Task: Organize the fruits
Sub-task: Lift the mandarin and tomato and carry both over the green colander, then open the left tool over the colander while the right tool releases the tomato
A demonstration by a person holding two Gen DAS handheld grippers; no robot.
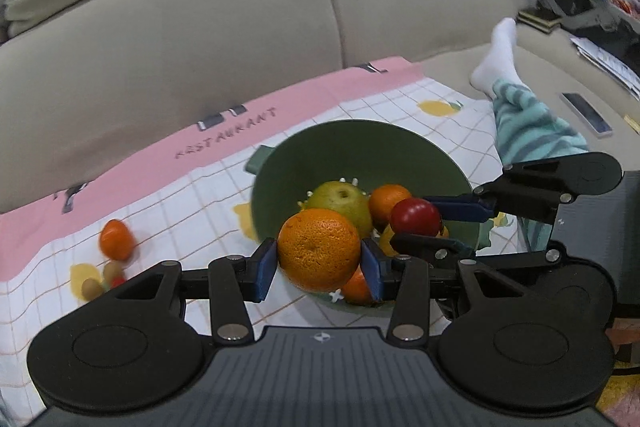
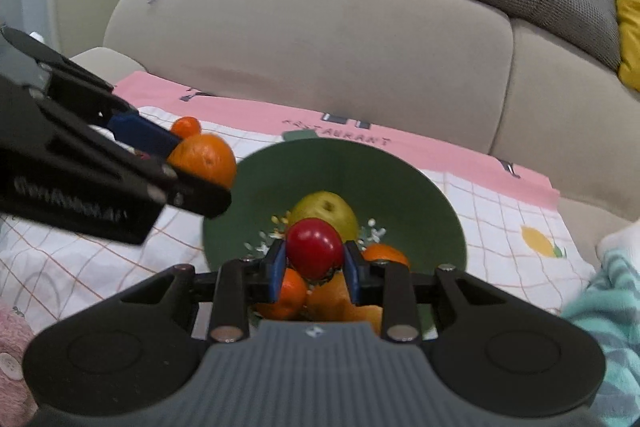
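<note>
My left gripper [image 1: 319, 261] is shut on a large orange [image 1: 319, 249] and holds it over the near rim of the green bowl [image 1: 304, 155]. It also shows in the right wrist view [image 2: 200, 157] at the bowl's left edge. My right gripper [image 2: 315, 265] is shut on a red apple [image 2: 315, 247] above the bowl [image 2: 400, 195]; it shows in the left wrist view [image 1: 416, 223] too. In the bowl lie a green pear [image 1: 340, 201] and several small oranges [image 1: 386, 199].
On the checked cloth [image 1: 168, 203], left of the bowl, lie a small orange [image 1: 116, 239], two brownish-green fruits [image 1: 102, 279] and a small red fruit. A beige sofa [image 1: 200, 47] stands behind. A person's leg in striped trousers [image 1: 528, 123] lies at the right.
</note>
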